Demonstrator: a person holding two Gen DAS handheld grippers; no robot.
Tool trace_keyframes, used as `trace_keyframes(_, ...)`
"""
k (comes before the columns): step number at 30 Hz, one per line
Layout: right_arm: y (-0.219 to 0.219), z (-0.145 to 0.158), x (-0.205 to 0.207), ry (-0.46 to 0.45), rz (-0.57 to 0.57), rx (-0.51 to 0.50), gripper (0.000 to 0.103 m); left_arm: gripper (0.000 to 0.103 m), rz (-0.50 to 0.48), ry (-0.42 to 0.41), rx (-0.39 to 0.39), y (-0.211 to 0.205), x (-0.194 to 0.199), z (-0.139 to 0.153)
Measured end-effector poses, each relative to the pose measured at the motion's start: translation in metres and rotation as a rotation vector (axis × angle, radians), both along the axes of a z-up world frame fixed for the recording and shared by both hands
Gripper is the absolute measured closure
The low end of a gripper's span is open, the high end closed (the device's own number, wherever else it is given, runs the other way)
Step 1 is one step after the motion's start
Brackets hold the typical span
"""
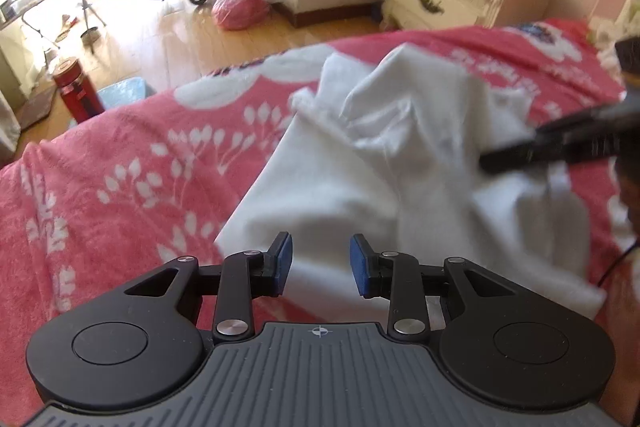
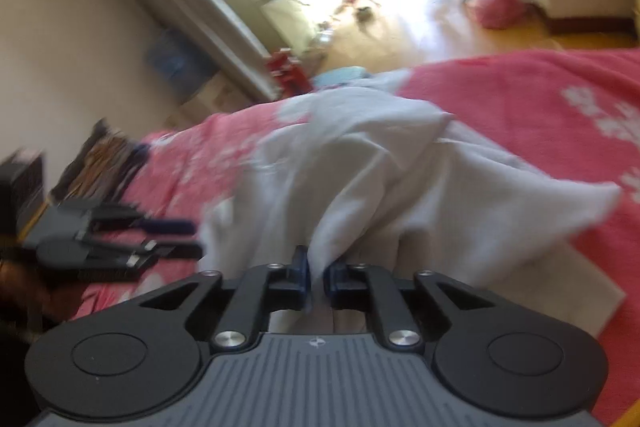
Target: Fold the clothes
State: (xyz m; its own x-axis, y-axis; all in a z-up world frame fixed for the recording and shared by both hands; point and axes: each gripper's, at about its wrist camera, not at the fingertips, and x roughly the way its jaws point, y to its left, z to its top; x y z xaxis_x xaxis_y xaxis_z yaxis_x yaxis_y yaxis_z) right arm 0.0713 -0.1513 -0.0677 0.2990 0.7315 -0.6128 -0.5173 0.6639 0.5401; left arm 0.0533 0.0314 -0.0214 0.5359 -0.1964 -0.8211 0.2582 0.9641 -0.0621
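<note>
- The left gripper (image 1: 321,265) is pointing steeply downward, its blue pads (image 1: 285,259) standing apart with nothing pinched between them.
- The right gripper (image 2: 318,277) is angling down less steeply, rolled to one side, its jaws nearly together and pinching a fold of white garment (image 2: 360,179).

White garment (image 1: 360,163), plain cloth, crumpled and partly heaped, one flat panel spread toward the near edge. Lies on pink floral bed cover (image 1: 120,167). One fold pinched up.
</note>
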Motion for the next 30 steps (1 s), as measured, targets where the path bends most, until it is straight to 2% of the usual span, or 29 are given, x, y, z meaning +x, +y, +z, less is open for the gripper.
trace_keyframes(4,0.025,0.012,-0.028,-0.047,0.143,0.016,0.096,0.065,-0.028,-0.022,-0.089,-0.004,0.002,0.016)
trace_keyframes(9,0.065,0.008,-0.066,-0.049,0.344,-0.006,0.096,0.059,-0.015,-0.018,-0.208,-0.004,0.005,0.028)
trace_keyframes(11,0.079,0.005,-0.083,-0.058,0.413,-0.028,0.095,0.048,-0.034,-0.023,-0.211,-0.008,0.005,0.029)
trace_keyframes(13,0.09,0.003,-0.098,-0.064,0.474,-0.042,0.094,0.044,-0.064,-0.015,-0.186,-0.016,0.004,0.025)
trace_keyframes(15,0.097,0.003,-0.109,-0.073,0.522,-0.057,0.092,0.044,-0.096,0.018,-0.156,-0.025,0.004,0.015)
trace_keyframes(17,0.1,0.004,-0.115,-0.079,0.558,-0.072,0.076,0.044,-0.116,0.051,-0.131,-0.031,0.004,0.005)
trace_keyframes(18,0.1,0.006,-0.117,-0.081,0.57,-0.077,0.072,0.044,-0.124,0.063,-0.118,-0.034,0.004,0.0)
trace_keyframes(20,0.094,0.011,-0.121,-0.09,0.572,-0.078,0.061,0.044,-0.138,0.078,-0.092,-0.037,0.003,-0.008)
trace_keyframes(24,0.064,0.024,-0.112,-0.038,0.509,-0.035,0.06,0.044,-0.173,0.099,-0.044,-0.041,0.001,-0.019)
trace_keyframes(27,0.029,0.036,-0.094,0.011,0.412,0.018,0.056,0.043,-0.193,0.11,-0.012,-0.044,-0.003,-0.025)
trace_keyframes(30,-0.005,0.041,-0.076,0.01,0.258,0.015,0.047,0.043,-0.211,0.109,0.023,-0.048,-0.007,-0.03)
